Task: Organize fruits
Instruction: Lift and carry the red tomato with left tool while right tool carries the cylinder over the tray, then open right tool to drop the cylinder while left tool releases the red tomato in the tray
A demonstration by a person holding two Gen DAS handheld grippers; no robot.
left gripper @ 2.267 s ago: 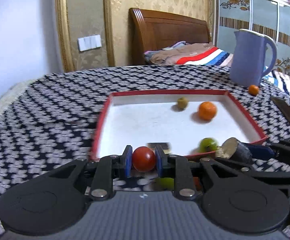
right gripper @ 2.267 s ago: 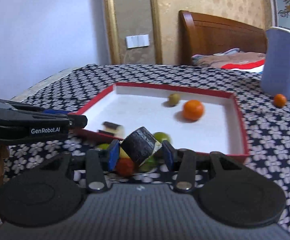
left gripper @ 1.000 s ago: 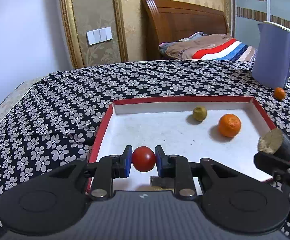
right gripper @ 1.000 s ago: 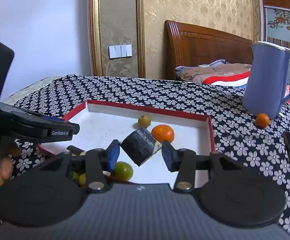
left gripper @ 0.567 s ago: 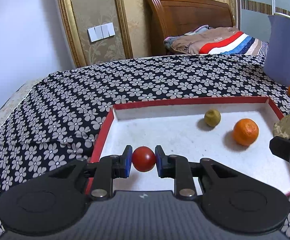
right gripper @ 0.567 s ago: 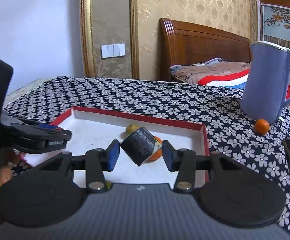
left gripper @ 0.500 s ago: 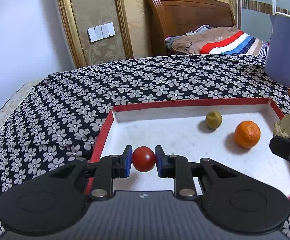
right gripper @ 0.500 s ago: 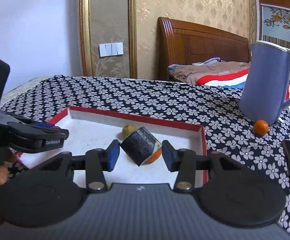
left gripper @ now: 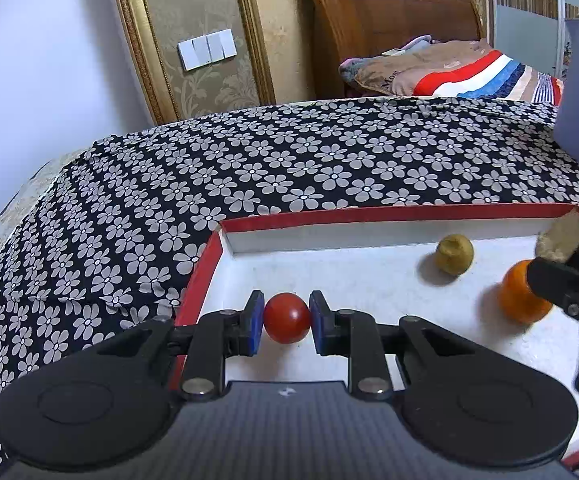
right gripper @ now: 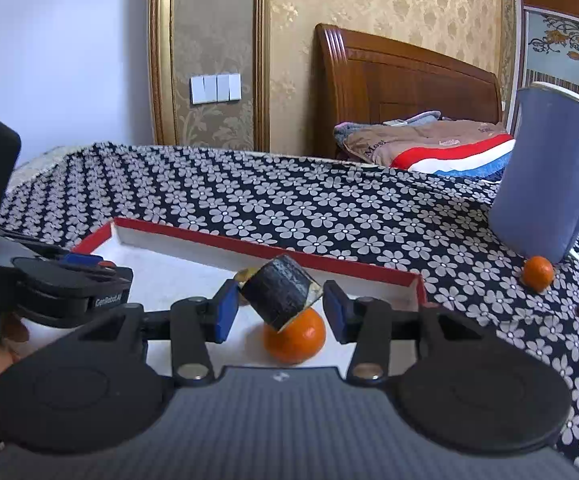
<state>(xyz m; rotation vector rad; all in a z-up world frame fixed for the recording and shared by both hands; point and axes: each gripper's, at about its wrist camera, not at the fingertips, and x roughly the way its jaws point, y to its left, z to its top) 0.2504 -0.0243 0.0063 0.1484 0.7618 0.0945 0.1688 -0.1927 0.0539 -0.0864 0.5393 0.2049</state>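
Both grippers carried forward over the tray (left gripper: 369, 216) since the earlier frames; tray rim now nearer in each view. Left gripper (left gripper: 287, 318) clamped on a tomato (left gripper: 287, 317), poised above the tray's near-left corner, white floor directly beneath. Right gripper (right gripper: 276, 300) gripping a dark chunk (right gripper: 279, 294), tilted, cut face to the right; likely sugarcane, not certain. Orange (right gripper: 294, 340) lying right below that chunk, in the way of a straight drop. Small yellowish fruit (left gripper: 453, 254) just beyond, toward the far wall. Outside the tray: a jug (right gripper: 545, 176) on the counter (right gripper: 329, 208), a small orange (right gripper: 537, 273) touching its base.
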